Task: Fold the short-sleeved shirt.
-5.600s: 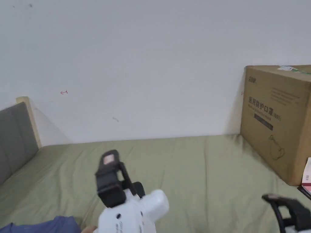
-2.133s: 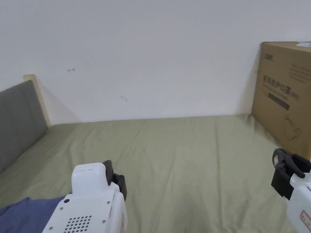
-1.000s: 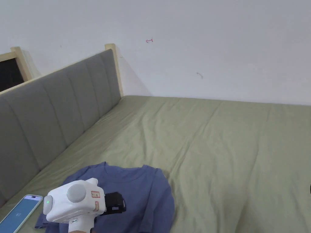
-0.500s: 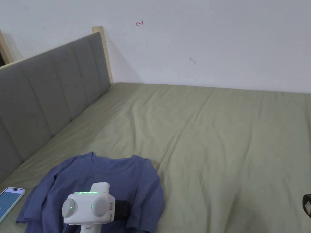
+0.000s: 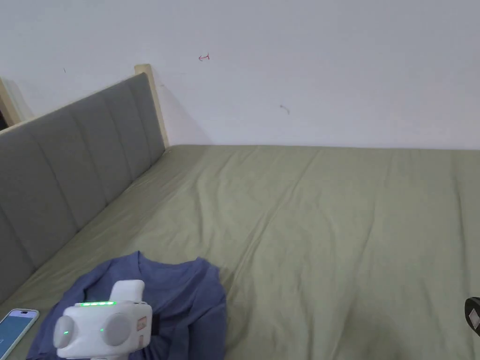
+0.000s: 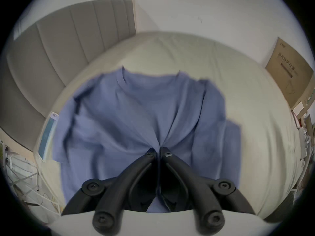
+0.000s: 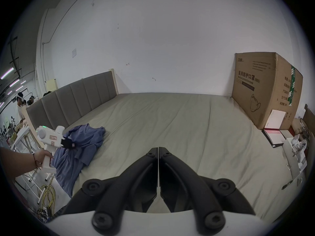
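Observation:
A blue short-sleeved shirt (image 5: 187,300) lies bunched at the near left of the green bed, collar toward the wall. In the left gripper view the shirt (image 6: 136,112) rises in folds to my left gripper (image 6: 158,152), which is shut on a pinch of its middle. The left gripper's white body (image 5: 103,323) covers that spot in the head view. A hand holds this gripper in the right gripper view, by the shirt (image 7: 85,142). My right gripper (image 7: 158,148) hangs over bare sheet to the right, shut with nothing between its jaws.
A phone (image 5: 14,326) lies left of the shirt beside the grey headboard (image 5: 70,164). A big cardboard box (image 7: 265,89) stands at the bed's far right with books (image 7: 272,132) beside it. Green sheet (image 5: 328,225) spreads between. People stand beyond the headboard.
The left gripper has shut on the shirt and drawn it toward the near left, bunching the cloth. Over the earlier frames the head camera swung left from the box to the headboard.

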{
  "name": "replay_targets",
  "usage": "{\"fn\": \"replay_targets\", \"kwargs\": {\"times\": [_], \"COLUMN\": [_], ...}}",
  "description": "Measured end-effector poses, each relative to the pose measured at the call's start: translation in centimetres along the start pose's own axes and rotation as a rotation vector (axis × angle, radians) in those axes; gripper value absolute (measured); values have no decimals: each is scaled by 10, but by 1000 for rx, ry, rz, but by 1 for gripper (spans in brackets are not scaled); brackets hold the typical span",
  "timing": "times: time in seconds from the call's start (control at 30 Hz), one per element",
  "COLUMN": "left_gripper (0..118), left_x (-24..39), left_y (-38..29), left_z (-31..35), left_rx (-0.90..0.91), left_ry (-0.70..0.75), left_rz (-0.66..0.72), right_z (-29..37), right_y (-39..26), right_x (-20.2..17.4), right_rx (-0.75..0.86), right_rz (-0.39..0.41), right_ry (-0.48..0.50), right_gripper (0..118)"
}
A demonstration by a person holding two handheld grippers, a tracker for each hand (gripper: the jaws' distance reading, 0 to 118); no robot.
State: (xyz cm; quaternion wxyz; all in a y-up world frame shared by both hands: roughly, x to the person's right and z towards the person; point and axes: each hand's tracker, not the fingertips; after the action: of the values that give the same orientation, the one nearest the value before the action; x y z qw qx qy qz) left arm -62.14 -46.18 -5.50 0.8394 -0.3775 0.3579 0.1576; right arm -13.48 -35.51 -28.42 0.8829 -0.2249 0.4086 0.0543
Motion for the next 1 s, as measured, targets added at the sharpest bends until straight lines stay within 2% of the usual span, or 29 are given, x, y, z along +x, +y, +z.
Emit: {"fn": "replay_targets", "kwargs": {"times": [0.13, 0.23, 0.33, 0.47, 0.53, 0.6, 0.67, 0.8, 0.9, 0.97, 1.0], "left_gripper": [1, 1, 2, 2, 2, 2, 2, 2, 2, 2, 2], "left_x": [-12, -1, 35, 100, 137, 179, 213, 282, 341, 375, 389], "left_y": [34, 59, 82, 109, 115, 120, 123, 126, 112, 95, 84], "left_z": [77, 141, 206, 275, 297, 313, 320, 299, 264, 219, 193], "left_rx": [209, 345, 452, 507, 514, 494, 445, 285, 207, 28, -80], "left_ry": [-59, -99, -179, -371, -425, -495, -604, -790, -736, -703, -731], "left_rz": [70, 16, -55, -112, -174, -219, -197, -242, -338, -351, -337], "right_z": [18, 35, 49, 69, 80, 92, 103, 119, 126, 126, 123], "right_y": [3, 6, 7, 12, 16, 20, 20, 20, 17, 11, 5], "right_x": [14, 23, 34, 44, 52, 60, 67, 88, 103, 111, 118], "right_rx": [39, 96, 162, 244, 252, 266, 284, 298, 286, 257, 234], "right_rz": [-23, -68, -113, -160, -211, -257, -274, -260, -249, -251, -256], "right_ry": [-18, -22, -27, -43, -3, 11, -51, -99, -113, -123, -132], "right_gripper": [1, 1, 1, 1, 1, 1, 1, 1, 1, 1, 1]}}
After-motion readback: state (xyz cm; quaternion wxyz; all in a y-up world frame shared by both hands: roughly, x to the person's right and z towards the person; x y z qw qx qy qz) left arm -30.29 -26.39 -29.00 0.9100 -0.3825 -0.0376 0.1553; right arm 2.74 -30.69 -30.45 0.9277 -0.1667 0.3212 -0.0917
